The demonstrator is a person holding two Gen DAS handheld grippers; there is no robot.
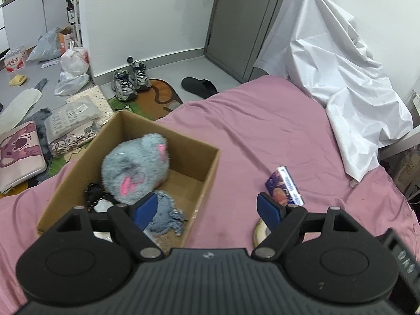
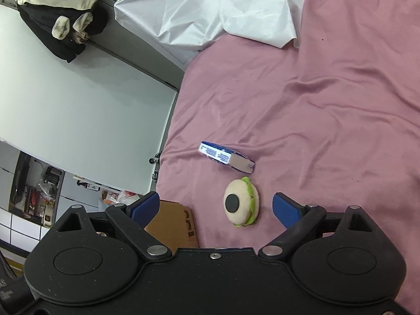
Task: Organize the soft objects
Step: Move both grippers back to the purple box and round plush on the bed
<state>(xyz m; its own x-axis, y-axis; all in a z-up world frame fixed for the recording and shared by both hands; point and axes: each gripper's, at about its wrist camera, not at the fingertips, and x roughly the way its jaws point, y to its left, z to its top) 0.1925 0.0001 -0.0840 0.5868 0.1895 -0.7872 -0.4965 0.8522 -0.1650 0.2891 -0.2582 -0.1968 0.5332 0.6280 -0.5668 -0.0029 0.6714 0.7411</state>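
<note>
A cardboard box [image 1: 204, 173] stands on the pink bed [image 1: 249, 131]. Inside lie a grey fluffy plush with pink marks [image 1: 136, 168], a blue-grey rag [image 1: 168, 212] and a small black item [image 1: 93, 193]. My left gripper [image 1: 208, 207] is open and empty above the box's right wall. A blue tissue pack [image 1: 284, 186] lies right of the box and also shows in the right wrist view [image 2: 227, 157]. A cream and green burger-shaped plush [image 2: 241, 203] lies on the bed between the fingers of my open, empty right gripper [image 2: 216, 204]. The box corner [image 2: 173, 223] shows at left.
A white sheet [image 1: 336, 65] is draped at the bed's far right, also in the right wrist view [image 2: 215, 8]. On the floor lie sneakers [image 1: 130, 78], bags [image 1: 73, 60], folded textiles [image 1: 71, 120] and a black slipper [image 1: 199, 86]. A round metallic object [image 1: 260, 232] peeks under my left gripper.
</note>
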